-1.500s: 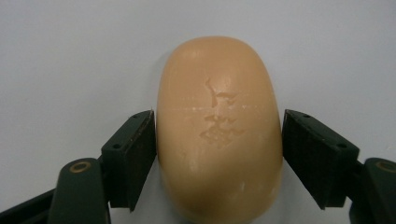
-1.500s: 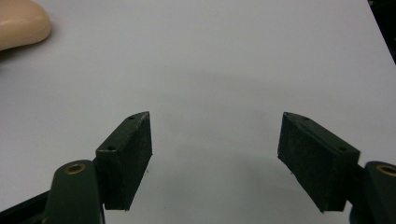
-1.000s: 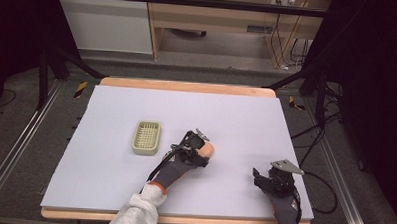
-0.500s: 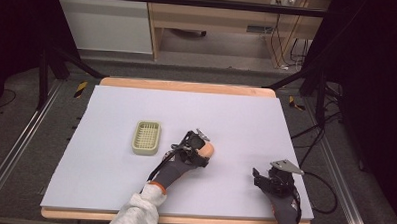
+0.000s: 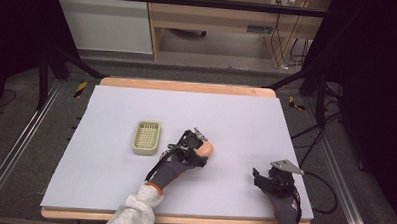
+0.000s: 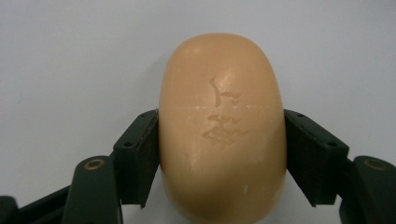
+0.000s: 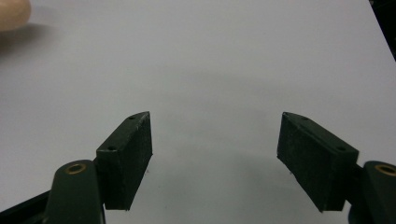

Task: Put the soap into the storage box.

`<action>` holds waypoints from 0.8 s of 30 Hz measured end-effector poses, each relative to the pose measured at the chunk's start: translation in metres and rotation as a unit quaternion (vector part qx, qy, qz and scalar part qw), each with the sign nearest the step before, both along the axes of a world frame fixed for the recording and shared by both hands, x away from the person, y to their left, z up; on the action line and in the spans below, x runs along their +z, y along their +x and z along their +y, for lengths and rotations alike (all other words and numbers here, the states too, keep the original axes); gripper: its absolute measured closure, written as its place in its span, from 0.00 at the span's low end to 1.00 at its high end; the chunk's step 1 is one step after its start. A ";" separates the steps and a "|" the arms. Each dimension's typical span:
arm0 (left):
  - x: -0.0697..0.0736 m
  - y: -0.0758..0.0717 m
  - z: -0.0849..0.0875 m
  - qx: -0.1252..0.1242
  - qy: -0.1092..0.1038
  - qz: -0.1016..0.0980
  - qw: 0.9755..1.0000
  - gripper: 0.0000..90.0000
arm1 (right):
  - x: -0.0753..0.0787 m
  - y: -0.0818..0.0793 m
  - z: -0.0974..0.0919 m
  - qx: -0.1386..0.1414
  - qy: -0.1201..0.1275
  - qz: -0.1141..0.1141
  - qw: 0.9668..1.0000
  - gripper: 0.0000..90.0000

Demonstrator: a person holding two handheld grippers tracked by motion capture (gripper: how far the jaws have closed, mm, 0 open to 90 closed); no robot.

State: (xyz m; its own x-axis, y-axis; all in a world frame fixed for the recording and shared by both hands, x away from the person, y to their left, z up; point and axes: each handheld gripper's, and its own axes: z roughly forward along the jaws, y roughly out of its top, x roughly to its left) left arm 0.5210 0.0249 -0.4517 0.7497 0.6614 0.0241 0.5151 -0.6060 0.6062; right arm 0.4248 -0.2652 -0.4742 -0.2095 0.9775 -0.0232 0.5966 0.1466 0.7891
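A peach-coloured oval bar of soap [image 6: 223,130] with a stamped mark lies between the jaws of my left gripper [image 6: 222,154], and both black pads press on its sides. In the high view that left gripper [image 5: 199,148] sits near the table's middle, just right of a small pale green soap dish [image 5: 146,137], with the soap [image 5: 205,148] at its tip. My right gripper [image 5: 270,180] rests near the front right of the table. Its jaws stand wide apart over bare white surface [image 7: 215,154] with nothing between them. The soap's edge [image 7: 13,14] peeks in at the top left of the right gripper view.
The white table top [image 5: 134,185] has a wooden rim [image 5: 187,86]. Black frame legs and cables stand on the floor around it, and a cable trails off the right edge [image 5: 328,196]. A grey sleeve [image 5: 133,215] comes in at the bottom.
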 end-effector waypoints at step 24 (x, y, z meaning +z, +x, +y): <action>0.029 -0.019 0.056 0.023 -0.034 -0.025 0.999 0.35 | -0.001 0.000 0.000 -0.002 -0.001 0.002 1.000 0.29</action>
State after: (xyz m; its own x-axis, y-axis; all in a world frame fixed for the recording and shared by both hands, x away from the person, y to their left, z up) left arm 0.5023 0.0809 -0.4224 0.7169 0.6971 0.0150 0.5095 -0.5384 0.6712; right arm 0.4251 -0.2652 -0.4749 -0.2051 0.9784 -0.0244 0.6007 0.1455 0.7861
